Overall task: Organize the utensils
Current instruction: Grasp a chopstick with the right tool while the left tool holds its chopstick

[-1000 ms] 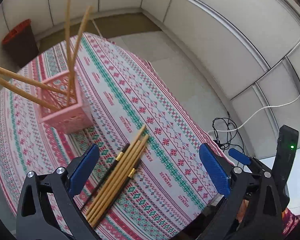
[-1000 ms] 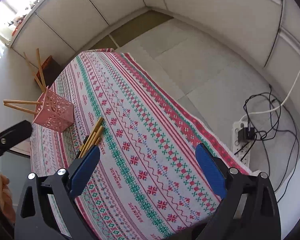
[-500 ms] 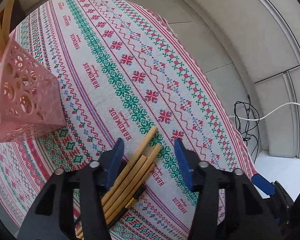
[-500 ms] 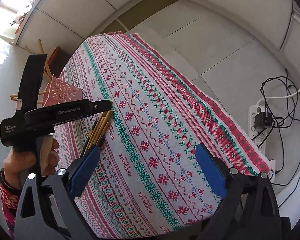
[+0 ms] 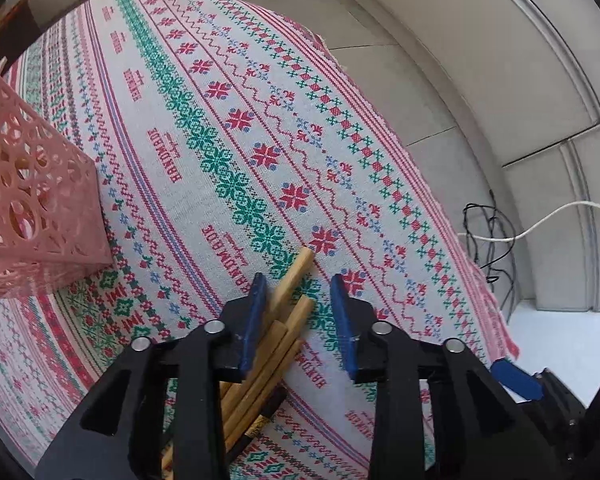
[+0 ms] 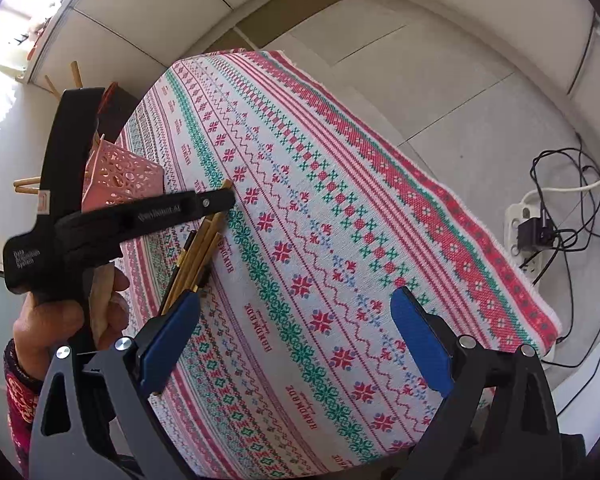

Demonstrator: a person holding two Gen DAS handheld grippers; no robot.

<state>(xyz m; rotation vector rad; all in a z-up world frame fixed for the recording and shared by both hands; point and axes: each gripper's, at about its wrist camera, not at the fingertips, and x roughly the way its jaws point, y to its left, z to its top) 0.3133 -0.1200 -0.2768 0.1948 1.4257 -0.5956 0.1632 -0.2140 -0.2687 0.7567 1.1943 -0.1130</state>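
Chopsticks (image 5: 290,308) bundled between closing left gripper (image 5: 300,300) jaws; several may lift together or scatter. Right gripper (image 6: 296,336) jaws apart, empty.

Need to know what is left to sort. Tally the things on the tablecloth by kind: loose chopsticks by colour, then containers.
Light bamboo chopsticks, loose in the pile: 4 in view
Dark chopsticks with gold bands, same pile: 2
Pink basket: 1
Total: 7
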